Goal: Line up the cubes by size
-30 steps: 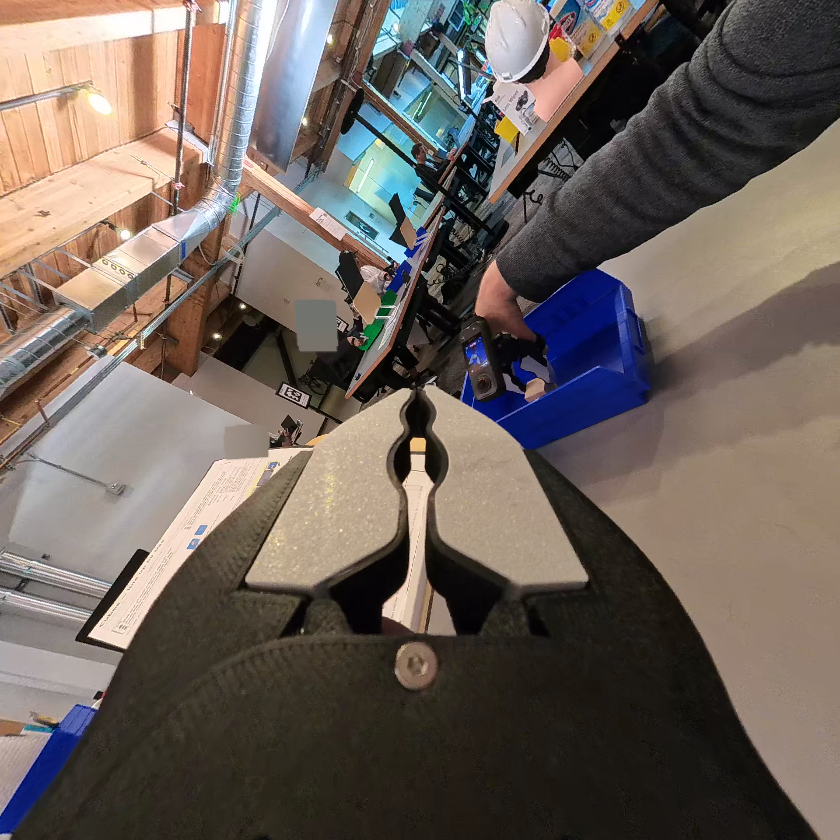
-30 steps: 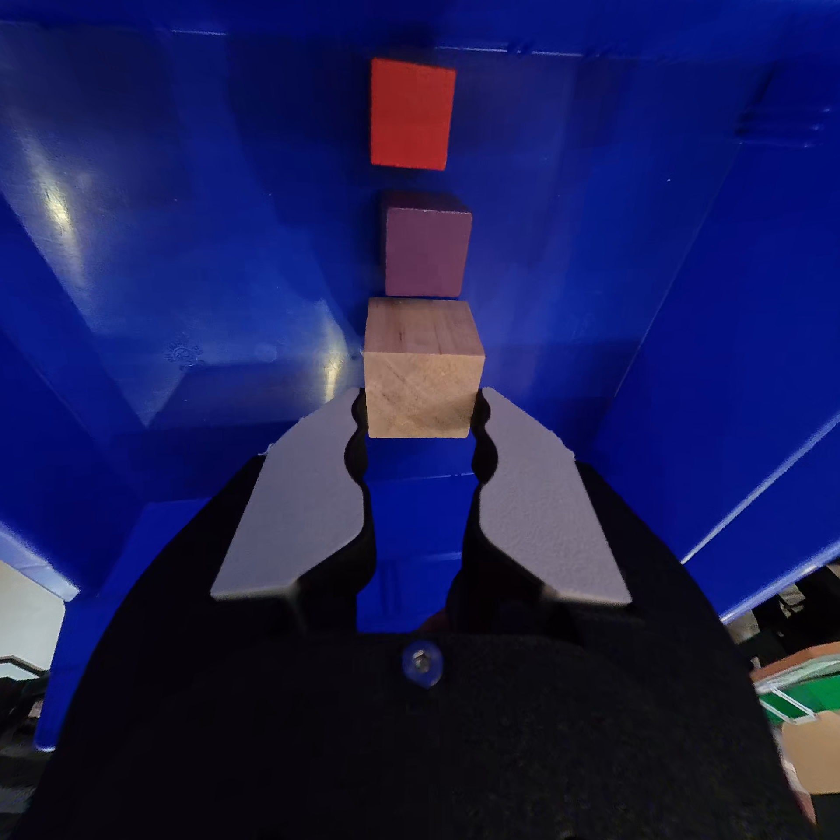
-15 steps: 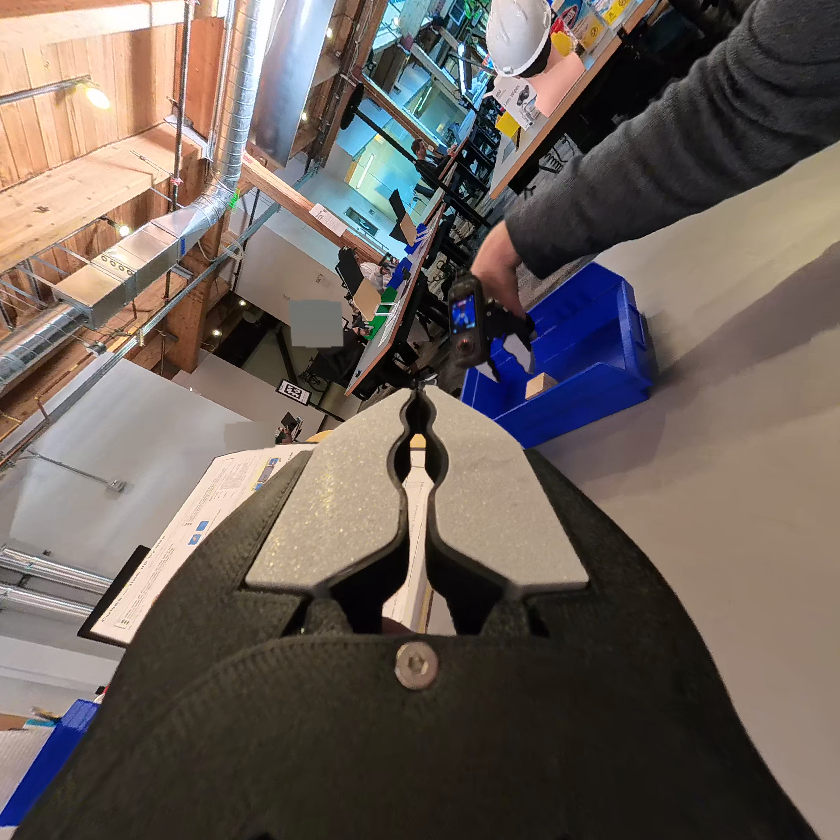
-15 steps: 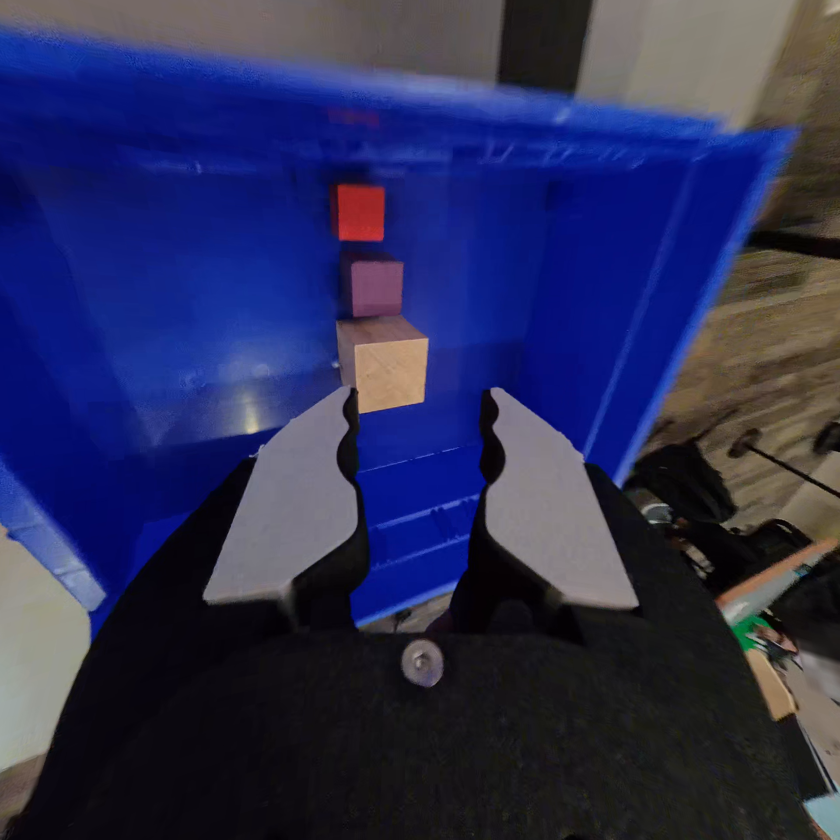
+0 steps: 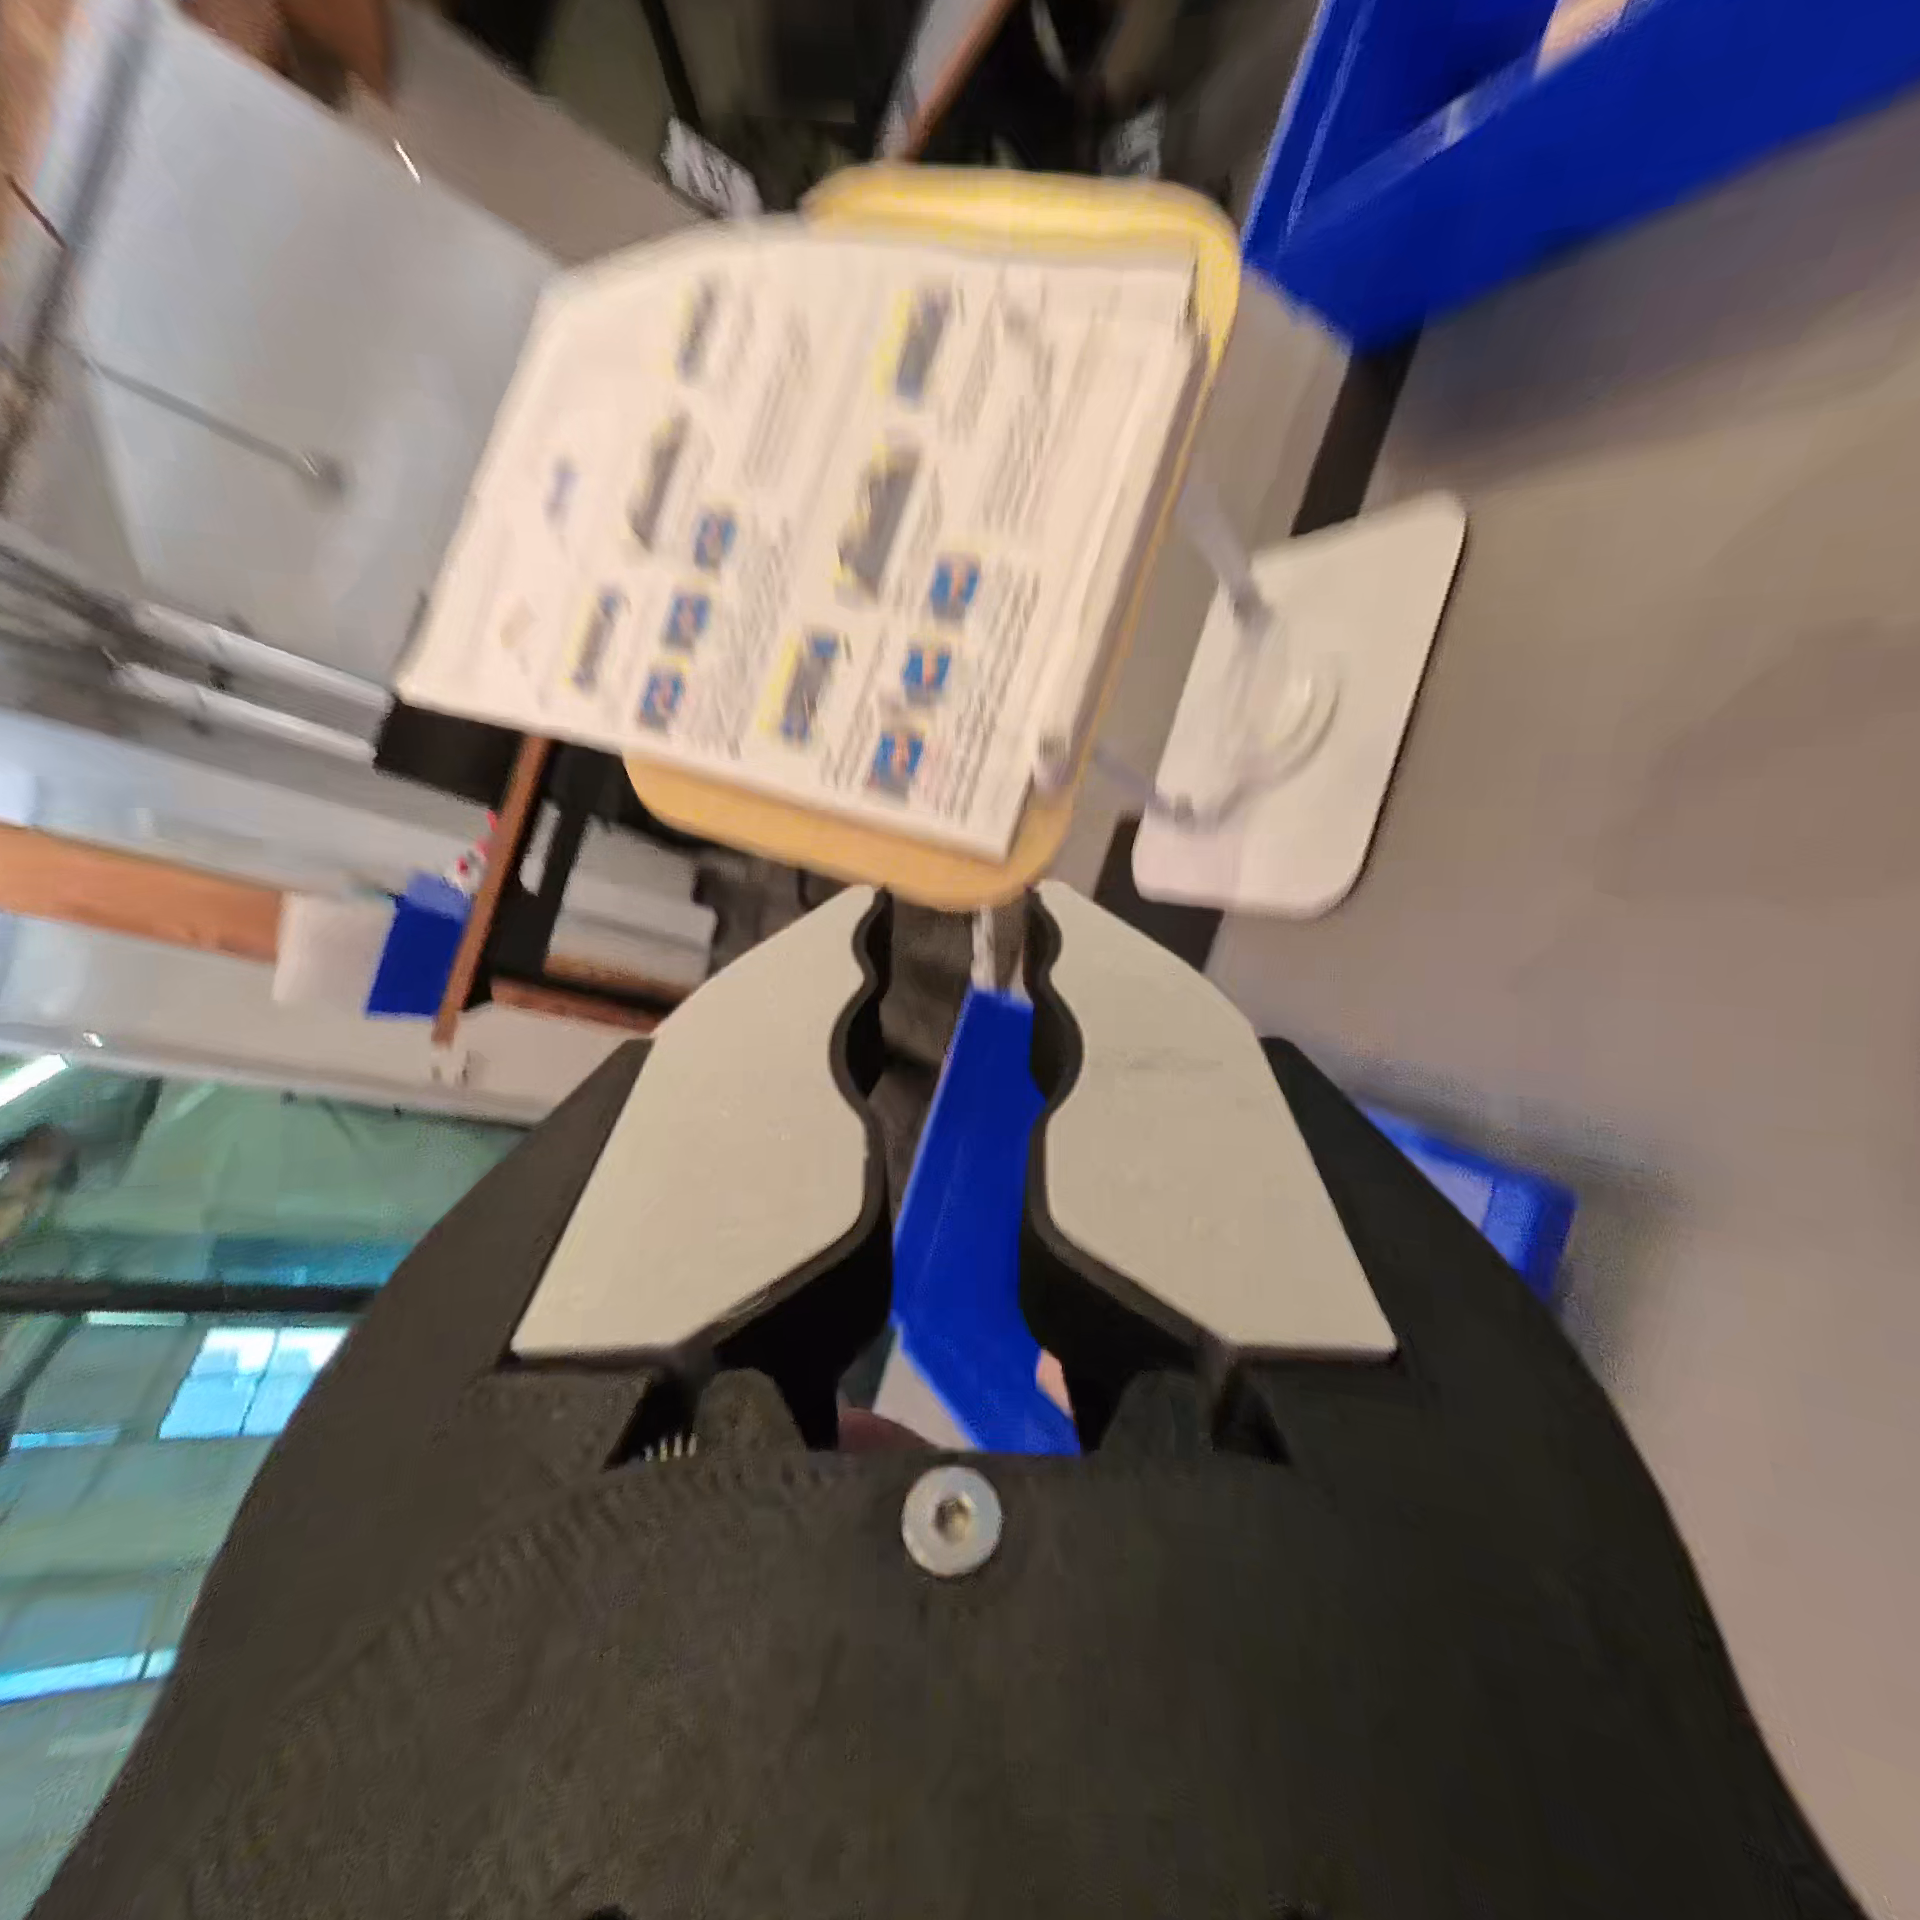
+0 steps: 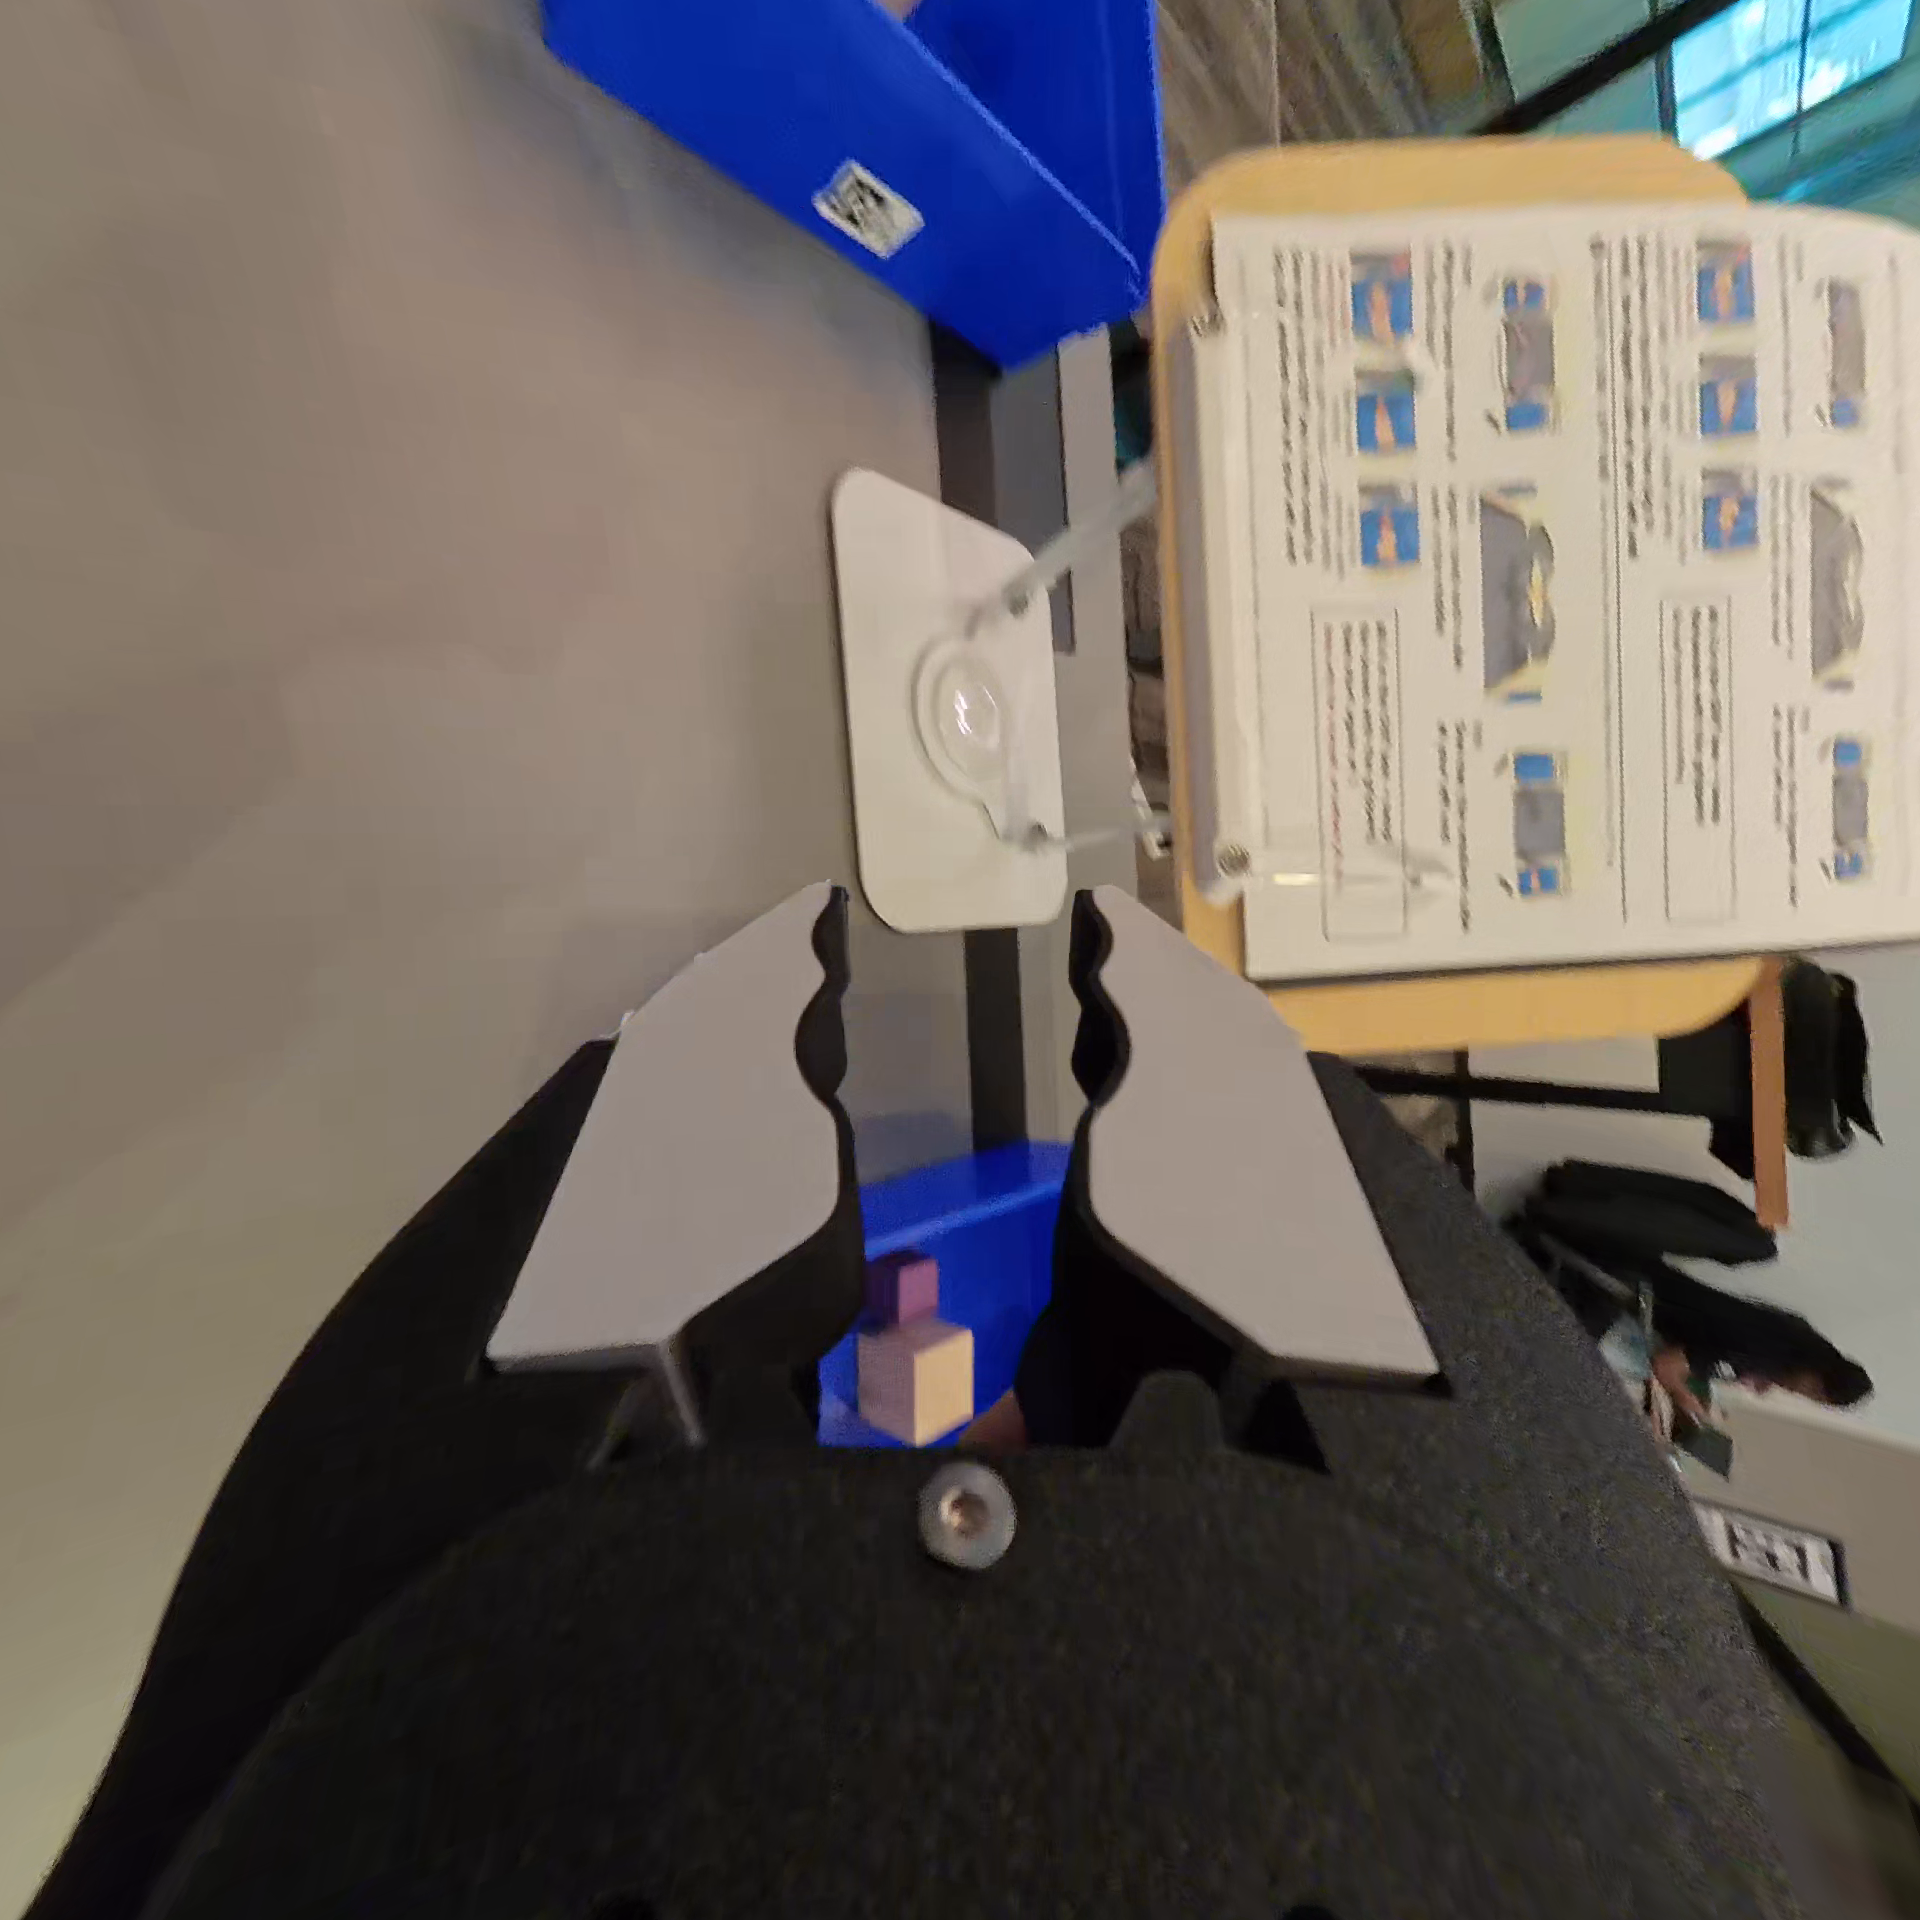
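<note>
Right wrist view alone shows the cubes. Low between the fingers of the right gripper point(image 6: 954, 909), a tan cube point(image 6: 920, 1390) and a smaller purple cube point(image 6: 904, 1286) sit in a blue bin point(image 6: 961, 1195), the purple one just beyond the tan one and touching or nearly touching it. Both lie well back from the fingertips, and nothing is between the pads; the jaws stand apart, bare. Just past the fingertips is a white plate point(image 6: 940, 707) with a clear hook, lying on the grey table point(image 6: 416, 623) at its edge. Beyond the plate, further along the table, is a second blue bin point(image 6: 883, 156) with a small label on its wall. To the other side of the plate, off the table edge, a clipboard point(image 6: 1455, 997) carries a printed sheet point(image 6: 1558, 582), tied to the plate by thin clear straps.

Left wrist view, blurred, shows no cubes. The left gripper point(image 5: 956, 914) has its jaws apart too, less widely, with nothing clamped; a blue bin point(image 5: 977, 1195) wall shows through the gap, behind the fingers. The same plate point(image 5: 1309, 707) lies just beyond the fingertips, with the clipboard point(image 5: 842, 831) and sheet point(image 5: 821, 520) beside it, off the table edge. Past the plate another blue bin point(image 5: 1507, 187) stands on the table point(image 5: 1662, 831). Only this view shows a blue bin corner point(image 5: 1475, 1195) near the gripper's side.
</note>
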### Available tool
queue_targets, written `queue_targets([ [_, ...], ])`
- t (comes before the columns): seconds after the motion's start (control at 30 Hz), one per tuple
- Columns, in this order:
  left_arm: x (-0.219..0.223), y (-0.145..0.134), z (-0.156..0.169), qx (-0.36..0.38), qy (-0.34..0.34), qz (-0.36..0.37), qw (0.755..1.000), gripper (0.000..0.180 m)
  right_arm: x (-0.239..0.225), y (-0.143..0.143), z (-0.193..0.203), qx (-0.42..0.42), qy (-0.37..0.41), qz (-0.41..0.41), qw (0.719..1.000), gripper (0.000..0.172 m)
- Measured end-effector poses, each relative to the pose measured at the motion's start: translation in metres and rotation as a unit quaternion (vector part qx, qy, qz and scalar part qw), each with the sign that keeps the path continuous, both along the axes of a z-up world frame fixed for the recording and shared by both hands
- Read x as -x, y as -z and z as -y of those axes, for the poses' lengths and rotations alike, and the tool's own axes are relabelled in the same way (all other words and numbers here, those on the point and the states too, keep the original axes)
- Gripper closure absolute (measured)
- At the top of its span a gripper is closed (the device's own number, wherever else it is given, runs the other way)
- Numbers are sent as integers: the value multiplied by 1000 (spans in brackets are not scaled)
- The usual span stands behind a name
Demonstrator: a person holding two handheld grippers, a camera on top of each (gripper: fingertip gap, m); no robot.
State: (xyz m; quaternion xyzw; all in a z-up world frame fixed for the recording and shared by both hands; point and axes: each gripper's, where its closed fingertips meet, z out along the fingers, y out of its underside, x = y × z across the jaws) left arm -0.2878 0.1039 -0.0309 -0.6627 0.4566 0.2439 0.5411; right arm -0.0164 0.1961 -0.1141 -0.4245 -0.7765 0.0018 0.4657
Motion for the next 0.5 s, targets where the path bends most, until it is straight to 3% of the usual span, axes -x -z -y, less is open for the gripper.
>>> queue_targets([
  [0.03, 18, 11, -3, 31, -15, -8, 999, 153, 6, 3, 8, 7, -15, -5, 1000, 132],
  [0.2, 92, 77, -25, 177, -52, -20, 983, 135, 21, 13, 23, 1, -53, 19, 998, 132],
  [0.37, 161, 161, -51, 313, -103, -61, 942, 118, 22, 20, 26, 10, -57, 28, 998, 132],
  [0.5, 194, 206, -65, 379, -124, -112, 910, 110, 29, 23, 36, 15, -77, 33, 996, 132],
])
